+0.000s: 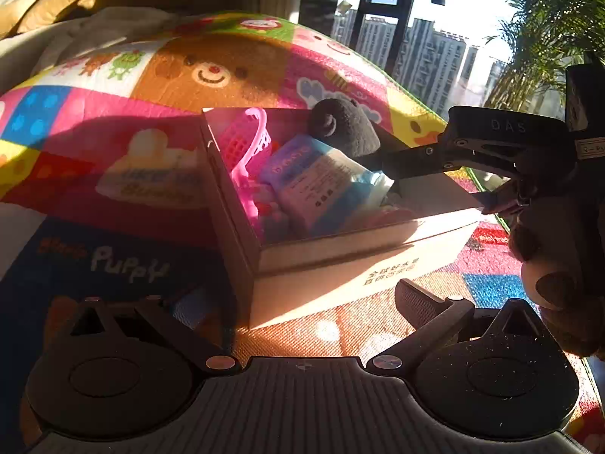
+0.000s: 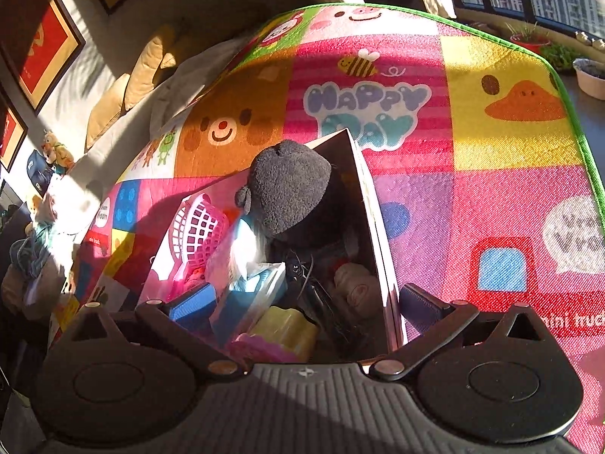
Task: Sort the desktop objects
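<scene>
1. An open white cardboard box (image 1: 340, 261) sat on a brightly patterned children's play mat (image 1: 113, 113), and most of the things to be sorted already lay inside it.
2. A dark grey plush toy with small round ears (image 2: 287, 189) stood highest in the box, leaning against its far corner. Beside it lay a pink plastic lattice basket (image 2: 200, 227) and a soft blue-and-white packet of wipes (image 1: 317, 181).
3. The right gripper (image 2: 302, 299) hung over the box with its fingers spread wide and nothing between them; one finger sat outside the box wall and the other over the contents.
4. The left gripper (image 1: 291, 302) waited low on the mat just in front of the box, its fingers also parted and empty.
5. A brown plush bear (image 1: 548, 283) showed at the right edge of the left wrist view, close to the right gripper's body; whether anything held it could not be told.
6. The grey plush looked light, soft and compressible, so it would likely yield under the pads and not slip. A pinch across the head or neck seemed the best hold.
7. The wipes packet would probably be slick and floppy, better taken near a sealed end. The basket looked stiff and light; its rim or handle offered a firm hold.
</scene>
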Tool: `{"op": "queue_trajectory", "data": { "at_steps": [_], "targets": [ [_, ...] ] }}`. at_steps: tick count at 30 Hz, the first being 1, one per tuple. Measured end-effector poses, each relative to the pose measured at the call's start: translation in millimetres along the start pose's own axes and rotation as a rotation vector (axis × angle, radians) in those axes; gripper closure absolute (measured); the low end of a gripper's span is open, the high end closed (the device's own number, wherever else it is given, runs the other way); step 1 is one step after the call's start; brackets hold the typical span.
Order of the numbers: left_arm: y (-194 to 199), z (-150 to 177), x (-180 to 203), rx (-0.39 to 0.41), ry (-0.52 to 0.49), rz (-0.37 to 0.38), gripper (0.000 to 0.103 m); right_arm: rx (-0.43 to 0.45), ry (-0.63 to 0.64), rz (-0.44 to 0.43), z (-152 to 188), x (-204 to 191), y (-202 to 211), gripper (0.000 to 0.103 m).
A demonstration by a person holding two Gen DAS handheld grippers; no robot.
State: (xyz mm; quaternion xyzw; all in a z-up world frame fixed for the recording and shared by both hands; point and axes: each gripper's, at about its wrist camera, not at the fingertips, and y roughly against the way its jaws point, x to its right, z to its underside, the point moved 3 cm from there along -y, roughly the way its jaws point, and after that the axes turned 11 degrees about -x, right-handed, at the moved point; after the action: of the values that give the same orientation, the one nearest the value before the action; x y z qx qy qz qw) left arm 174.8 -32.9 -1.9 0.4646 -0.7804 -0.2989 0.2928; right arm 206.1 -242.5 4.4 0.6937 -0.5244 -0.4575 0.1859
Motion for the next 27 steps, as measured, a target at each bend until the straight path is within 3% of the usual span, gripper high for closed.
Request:
{"op": "queue_trajectory", "data": {
  "at_steps": [4, 9, 11, 13, 17, 21, 24, 27],
  "targets": [
    [5.7, 0.7, -14.6, 0.021, 0.016, -0.054, 0.000, -0.033, 0.022, -0.044, -5.9, -21.6, -17.4, 0.000],
    [17.1, 3.5, -31.2, 0.028, 0.046, -0.064, 0.000, -0.025, 0.116, 0.010, -13.5, -55.0, -43.4, 0.000],
    [22.5, 8.3, -25.2, 0.030, 0.021, -0.060, 0.000, -0.019, 0.113, 0.022, -13.1, -57.0, -42.9, 0.000],
    [27.4, 13.7, -18.5, 0.031, 0.007, -0.105, 0.000, -0.004, 0.089, 0.008, -4.7, -53.1, -30.7, 0.000],
    [36.9, 33.1, -15.4, 0.024, 0.043, -0.310, 0.000, 0.040, 0.059, 0.061, 38.2, -41.6, 6.5, 0.000],
    [44.3, 54.2, -14.5, 0.024, 0.074, -0.318, 0.000, -0.026, 0.128, 0.167, 95.5, -42.2, 12.8, 0.000],
    [43.0, 62.7, -11.4, -0.020, 0.069, -0.350, 0.000, -0.003, 0.224, 0.280, 128.2, -54.5, 12.4, 0.000],
    [47.0, 68.7, -11.2, -0.003, 0.112, -0.405, 0.000, 0.003, 0.277, 0.370, 144.4, -61.9, 5.9, 0.000]
  ]
}}
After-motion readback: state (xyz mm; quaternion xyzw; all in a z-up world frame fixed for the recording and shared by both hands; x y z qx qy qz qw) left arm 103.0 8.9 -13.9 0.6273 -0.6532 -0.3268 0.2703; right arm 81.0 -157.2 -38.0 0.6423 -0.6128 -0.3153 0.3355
